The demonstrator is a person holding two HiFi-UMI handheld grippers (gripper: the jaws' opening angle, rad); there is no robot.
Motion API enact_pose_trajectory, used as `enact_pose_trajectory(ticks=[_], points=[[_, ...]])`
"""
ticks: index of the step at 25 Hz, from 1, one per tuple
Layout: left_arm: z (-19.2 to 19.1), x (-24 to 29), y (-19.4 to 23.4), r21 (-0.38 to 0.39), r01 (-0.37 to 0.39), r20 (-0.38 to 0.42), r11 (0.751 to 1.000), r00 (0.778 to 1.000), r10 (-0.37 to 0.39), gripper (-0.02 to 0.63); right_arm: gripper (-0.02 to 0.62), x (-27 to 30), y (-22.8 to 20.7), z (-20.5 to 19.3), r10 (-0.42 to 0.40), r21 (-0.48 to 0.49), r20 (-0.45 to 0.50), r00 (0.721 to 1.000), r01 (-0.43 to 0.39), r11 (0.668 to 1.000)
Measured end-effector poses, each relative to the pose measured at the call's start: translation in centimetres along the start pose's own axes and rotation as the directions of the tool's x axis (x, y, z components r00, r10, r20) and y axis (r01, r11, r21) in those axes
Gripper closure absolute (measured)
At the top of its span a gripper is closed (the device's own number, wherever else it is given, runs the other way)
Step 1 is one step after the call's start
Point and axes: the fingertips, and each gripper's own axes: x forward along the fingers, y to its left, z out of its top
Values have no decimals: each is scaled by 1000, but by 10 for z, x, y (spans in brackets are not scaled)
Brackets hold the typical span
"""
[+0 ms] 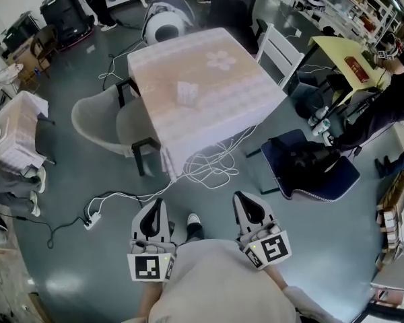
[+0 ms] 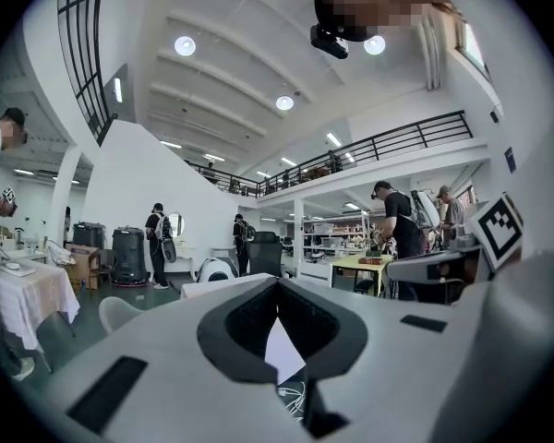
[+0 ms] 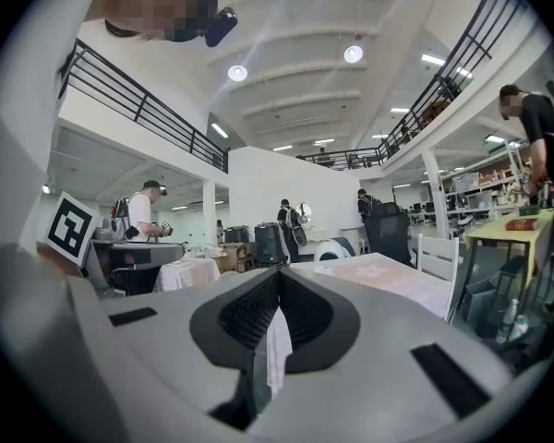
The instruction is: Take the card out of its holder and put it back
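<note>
Hand-held gripper [image 1: 242, 198] at right, level

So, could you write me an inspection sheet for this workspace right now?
Surface: table under a pale patterned cloth.
Job's things: small card holder on the table; card too small to tell.
Clutter: nothing seen.
Grippers: left hand-held gripper and right hand-held gripper both shut, empty, short of the table.
Cables: white cables looped on the floor by the table; power strip nearby.
Surroundings: grey chair, white chair, yellow table, a person at the right.
</note>
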Motion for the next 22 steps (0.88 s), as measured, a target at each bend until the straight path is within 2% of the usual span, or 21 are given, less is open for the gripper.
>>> enact_pose_trajectory(ticks=[4,8,14,22], points=[[3,27,25,11,24,14,1000,1000,-24,598,578,26,-6,-3,-43,22,3,999,43,999],[0,37,44,15,17,-1,1000,1000,-17,598,578,45,-9,-8,-60,28,-27,998,60,998],[-8,48,69,-6,-23,-38,1000,999,22,598,578,74,-15,-5,-54,21,-50,997,55,998],[-10,93,80,-12,-50,-49,999,998,49,598,578,118,-42,-6,-18,26,-74,997,20,999]])
